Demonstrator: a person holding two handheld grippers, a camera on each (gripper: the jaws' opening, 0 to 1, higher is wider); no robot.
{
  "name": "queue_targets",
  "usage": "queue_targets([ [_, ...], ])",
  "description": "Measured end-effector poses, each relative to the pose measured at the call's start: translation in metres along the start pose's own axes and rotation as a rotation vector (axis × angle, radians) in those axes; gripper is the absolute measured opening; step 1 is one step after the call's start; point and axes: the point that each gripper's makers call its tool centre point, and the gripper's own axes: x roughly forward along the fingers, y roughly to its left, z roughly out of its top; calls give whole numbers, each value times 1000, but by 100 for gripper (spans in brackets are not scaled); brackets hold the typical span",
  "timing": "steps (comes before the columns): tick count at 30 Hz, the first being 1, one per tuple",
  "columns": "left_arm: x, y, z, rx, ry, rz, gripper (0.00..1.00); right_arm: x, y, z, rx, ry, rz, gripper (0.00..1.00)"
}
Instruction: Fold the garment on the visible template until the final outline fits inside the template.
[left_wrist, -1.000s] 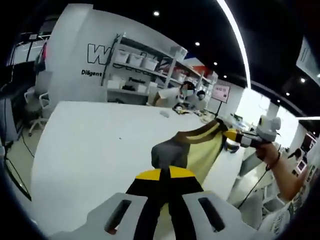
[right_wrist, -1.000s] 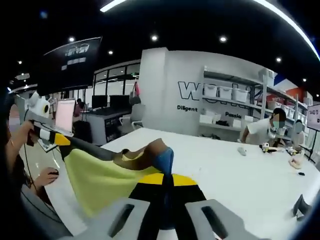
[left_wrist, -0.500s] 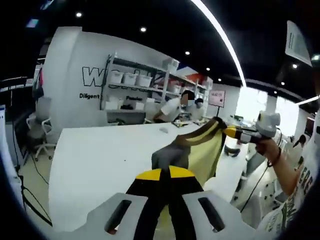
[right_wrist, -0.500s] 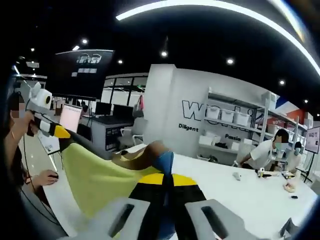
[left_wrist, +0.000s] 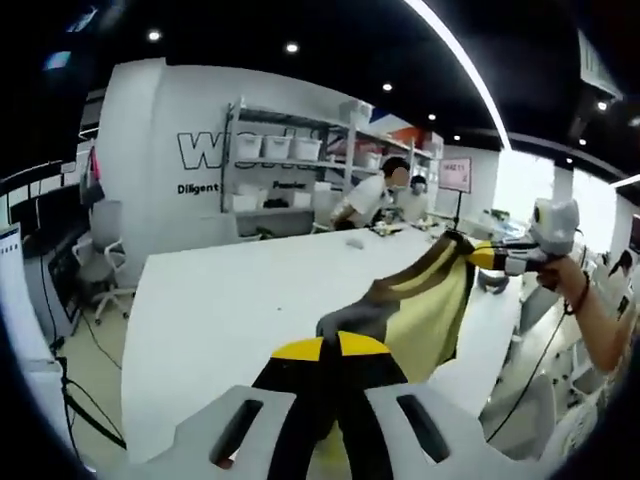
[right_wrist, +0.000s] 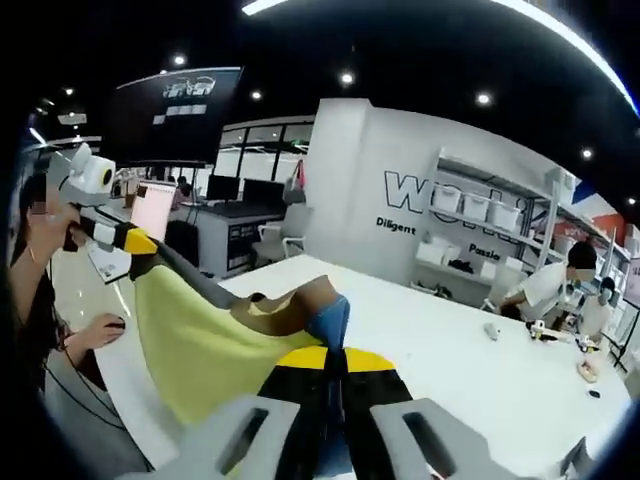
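Observation:
A pale yellow garment (left_wrist: 425, 315) with brown and grey trim hangs stretched in the air between both grippers, above a white table (left_wrist: 220, 300). My left gripper (left_wrist: 336, 345) is shut on a grey-brown corner of it. The right gripper (left_wrist: 480, 255), held by a hand, comes in from the right and pinches the far corner. In the right gripper view the same yellow garment (right_wrist: 195, 345) spans from my right gripper (right_wrist: 335, 350), shut on a brown and blue edge, to the left gripper (right_wrist: 135, 240) at the far left.
The long white table (right_wrist: 470, 375) runs toward shelving with white bins (left_wrist: 290, 150) along the back wall. Two people sit at its far end (left_wrist: 375, 195). Office chairs (left_wrist: 100, 265) and desks with monitors (right_wrist: 235, 195) stand beside it. Small items (right_wrist: 540, 330) lie on the far tabletop.
Both hands and their views have shifted a little; the garment stays lifted and stretched between the two grippers, drawn slightly wider. Neither grip has changed.

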Motion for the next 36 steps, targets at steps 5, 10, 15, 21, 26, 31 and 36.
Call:
queue_targets([
  [5,23,17,-28,-67,66,17,2,29,-3,-15,39,18,18,0],
  [10,35,26,-46,-106,109,38,2,48,0,-30,24,74,42,0],
  [15,55,43,-73,-112,198,99,2,88,-2,-46,17,119,71,0],
  [21,69,55,-86,-54,245,152,2,120,-3,-63,30,157,92,0],
  [26,88,75,-99,-44,281,201,2,152,-9,-85,78,194,87,0],
  [31,102,84,-110,-54,314,225,2,178,-12,-106,86,237,75,0],
  [36,115,98,-128,-41,378,277,2,201,-13,-126,134,284,68,0],
])
